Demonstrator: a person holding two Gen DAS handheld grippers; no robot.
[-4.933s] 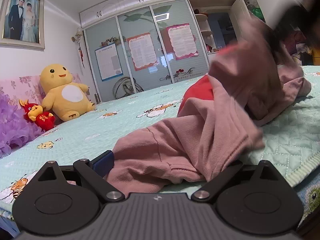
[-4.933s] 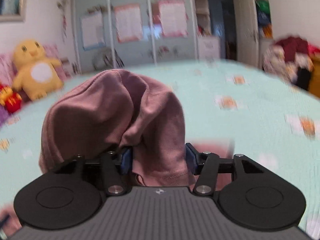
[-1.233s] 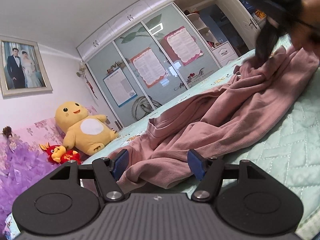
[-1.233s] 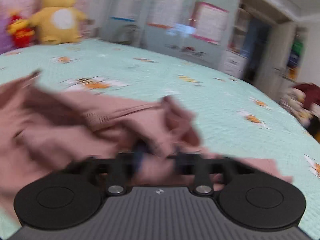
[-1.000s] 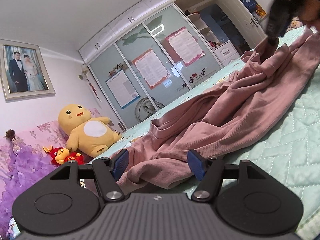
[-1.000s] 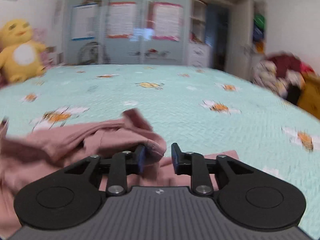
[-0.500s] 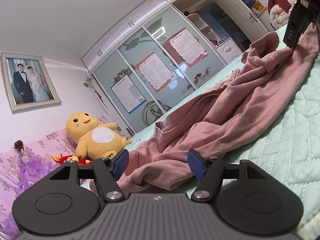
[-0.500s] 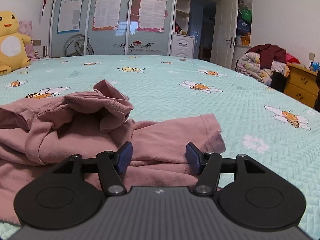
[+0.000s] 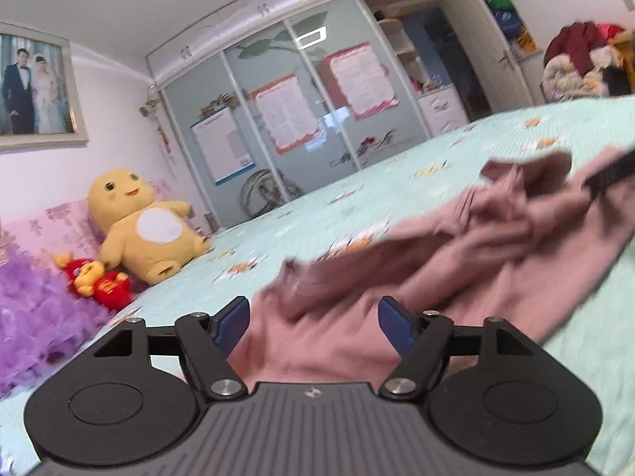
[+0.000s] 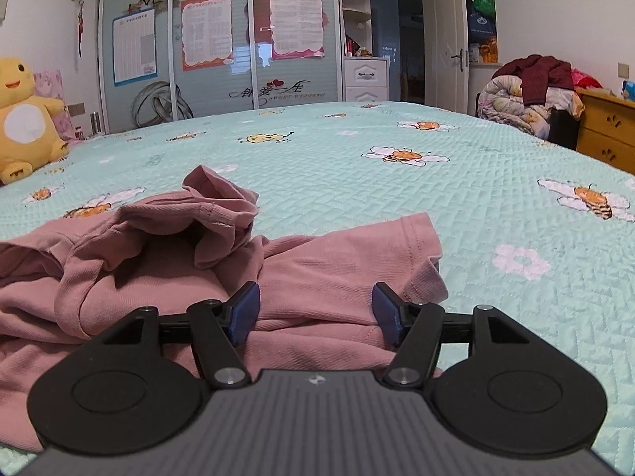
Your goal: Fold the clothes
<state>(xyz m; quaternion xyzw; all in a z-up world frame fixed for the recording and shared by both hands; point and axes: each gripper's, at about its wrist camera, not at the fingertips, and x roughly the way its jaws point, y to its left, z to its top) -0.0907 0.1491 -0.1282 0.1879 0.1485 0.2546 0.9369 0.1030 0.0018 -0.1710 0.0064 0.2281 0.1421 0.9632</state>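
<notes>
A dusty-pink knit garment lies crumpled on the mint quilted bed, with one hemmed end spread flat to the right. My right gripper is open just above that flat part, its blue pads apart from the cloth. In the left wrist view the same garment runs from near the camera to the far right, blurred by motion. My left gripper has its jaws opening, with the garment's near end loose between them. A dark finger of the right gripper shows at the far end.
A yellow plush toy, a small red plush and a purple frilly thing sit at the bed's head on the left. Sliding wardrobe doors stand behind the bed. Piled bedding and a wooden chest of drawers stand to the right.
My right gripper opened and let go of the bunched cloth, which now rests on the bed. My left gripper rose and its jaws widened; the garment's near end slackened.
</notes>
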